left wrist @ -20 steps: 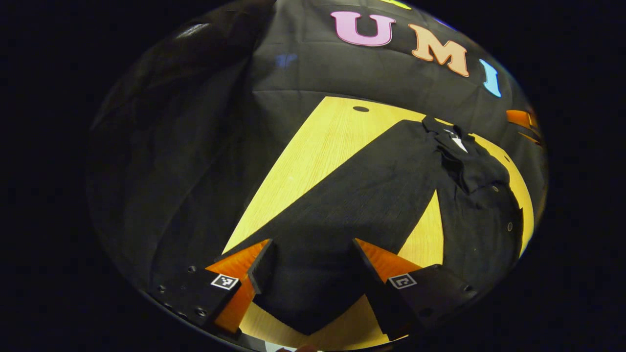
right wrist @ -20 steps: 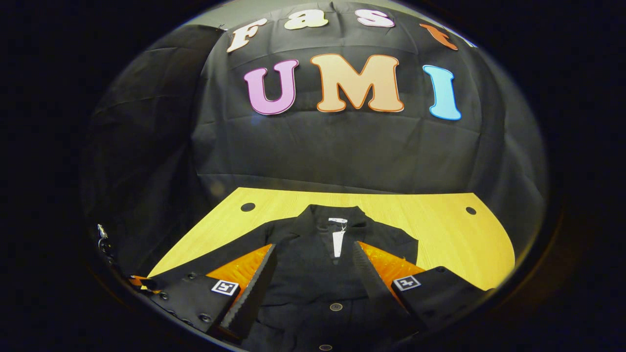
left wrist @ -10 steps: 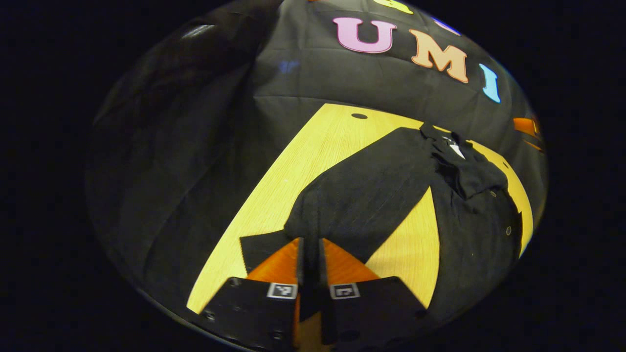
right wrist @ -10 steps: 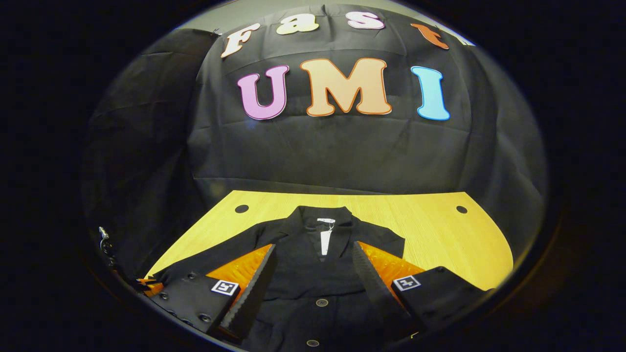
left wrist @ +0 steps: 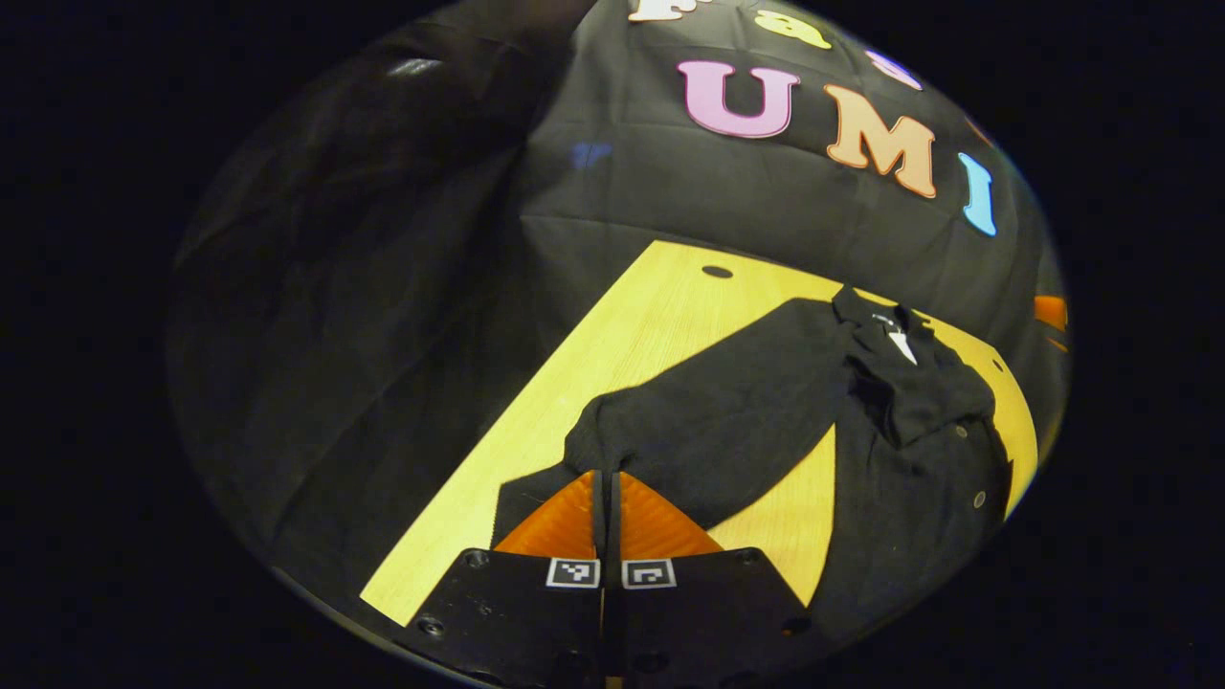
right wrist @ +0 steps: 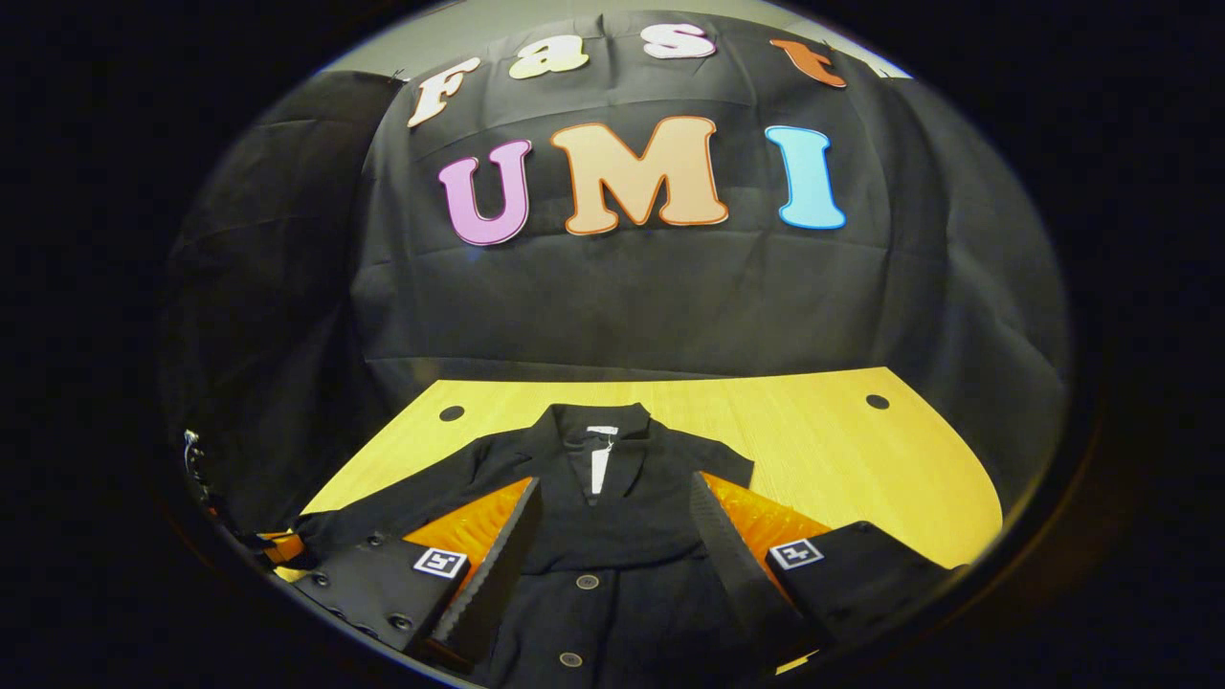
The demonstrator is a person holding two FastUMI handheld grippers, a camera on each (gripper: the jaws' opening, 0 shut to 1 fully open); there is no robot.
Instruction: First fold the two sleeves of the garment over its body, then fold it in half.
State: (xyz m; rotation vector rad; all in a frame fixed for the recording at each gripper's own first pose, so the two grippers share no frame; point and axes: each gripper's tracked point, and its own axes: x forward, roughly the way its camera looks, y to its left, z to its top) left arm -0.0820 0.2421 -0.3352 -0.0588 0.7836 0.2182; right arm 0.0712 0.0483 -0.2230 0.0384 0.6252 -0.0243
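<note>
While the yellow wooden table (right wrist: 823, 450) spreads across the lower half of the right gripper view, a black garment (right wrist: 603, 536) lies flat on it, collar toward twelve o'clock and button front running down to six o'clock. In the left gripper view the same table (left wrist: 632, 335) runs as a slanted strip from seven o'clock up to one o'clock, and the garment (left wrist: 909, 450) sits at about three o'clock on it, its body reaching down toward five o'clock.

One long sleeve (left wrist: 727, 421) stretches from the shoulder near two o'clock down to the centre of the left gripper view, bunched at its near end. The left gripper (left wrist: 606, 498), at six o'clock in its own view, has its orange fingers (left wrist: 555, 522) drawn together with only a thin slit between them, and the sleeve's cuff end appears to be pinched there, though dark cloth on dark cloth makes the contact hard to read.

The right gripper (right wrist: 612, 536) hangs over the garment's chest with its fingers spread wide, one at seven o'clock and one at five o'clock, holding nothing.

A white tag (right wrist: 598, 469) hangs inside the collar, and two small buttons (right wrist: 588, 581) show on the placket below it.
</note>
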